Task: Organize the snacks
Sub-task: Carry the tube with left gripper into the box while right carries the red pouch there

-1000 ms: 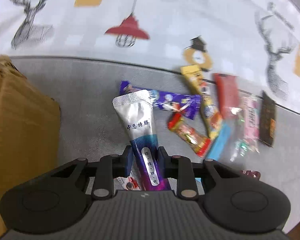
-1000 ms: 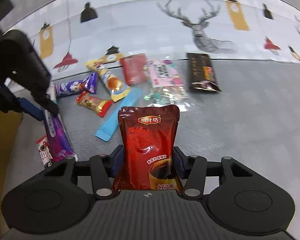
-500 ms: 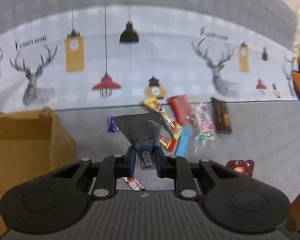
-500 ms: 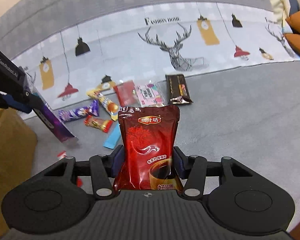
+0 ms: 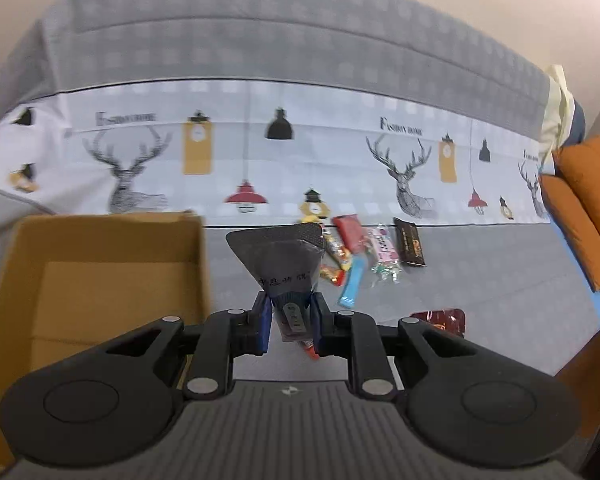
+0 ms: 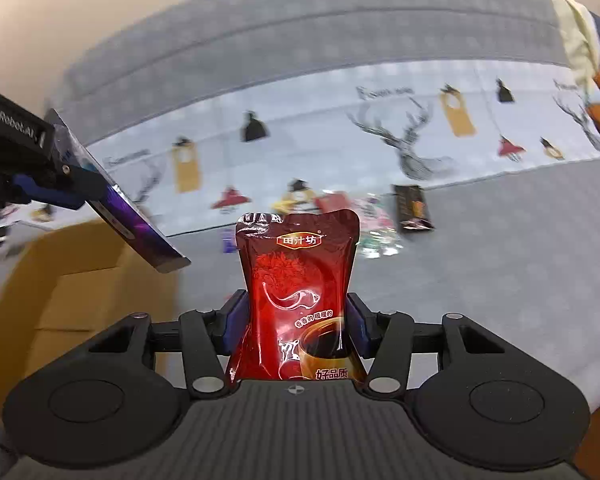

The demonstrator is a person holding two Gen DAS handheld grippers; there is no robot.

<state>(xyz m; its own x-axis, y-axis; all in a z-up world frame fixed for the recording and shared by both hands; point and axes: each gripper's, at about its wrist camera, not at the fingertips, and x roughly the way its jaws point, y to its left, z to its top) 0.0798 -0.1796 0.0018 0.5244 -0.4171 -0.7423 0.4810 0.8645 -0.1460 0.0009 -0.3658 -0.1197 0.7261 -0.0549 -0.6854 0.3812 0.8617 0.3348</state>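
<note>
Both grippers point steeply down over a grey bed.

The left gripper (image 5: 288, 322) sits at the lower middle of its own view, its blue-padded jaws drawn narrow and pinching the lower end of a silver and purple foil sachet (image 5: 286, 268), which fans out above the pads. The jaws have just been closing on it. The sachet carries Chinese characters, too blurred to read. In the right wrist view this gripper (image 6: 82, 188) enters from the upper left, its black body lettered "GenRobot.AI", the sachet slanting down over the open brown cardboard box (image 6: 80, 276).

The right gripper (image 6: 296, 322) has its jaws about half spread, clamped on the waist of a glossy red stand-up pouch (image 6: 298, 292) marked "田汁坊" and "好品质".

Loose snack packets (image 5: 364, 252) lie right of centre near the sheet (image 5: 340, 152) printed "FASHION HOME".
</note>
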